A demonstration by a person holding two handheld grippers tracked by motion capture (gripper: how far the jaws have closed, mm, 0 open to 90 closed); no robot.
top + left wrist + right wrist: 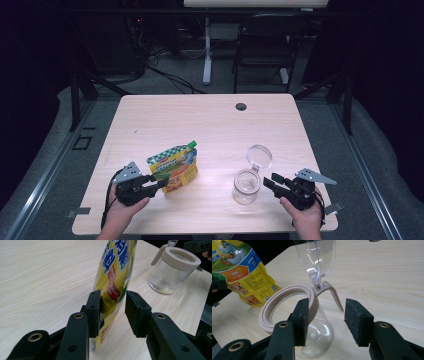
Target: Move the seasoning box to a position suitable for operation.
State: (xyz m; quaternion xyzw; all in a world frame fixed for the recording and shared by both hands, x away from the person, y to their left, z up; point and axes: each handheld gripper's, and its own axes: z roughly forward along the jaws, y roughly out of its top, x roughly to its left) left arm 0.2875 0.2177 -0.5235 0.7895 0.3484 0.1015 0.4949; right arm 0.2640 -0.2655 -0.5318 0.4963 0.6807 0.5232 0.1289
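Left claw [113, 307] has its jaws around the yellow printed spouted pouch [116, 275] standing on the worktop [210, 120]; one pad touches, the other is apart, so the pouch may tip. Right claw [327, 320] is released beside the clear glass jar [312, 335], which a careless bump could topple.

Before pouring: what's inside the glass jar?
The glass jar stands open, lid flipped up. A thin layer of pale granules covers its bottom; otherwise empty.

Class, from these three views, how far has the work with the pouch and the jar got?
Done: the jar stands with its lid flipped open. In hand: the left gripper brackets the yellow pouch, one pad touching. The right gripper sits open by the jar's rim. Left: the pouch's green cap looks still on.
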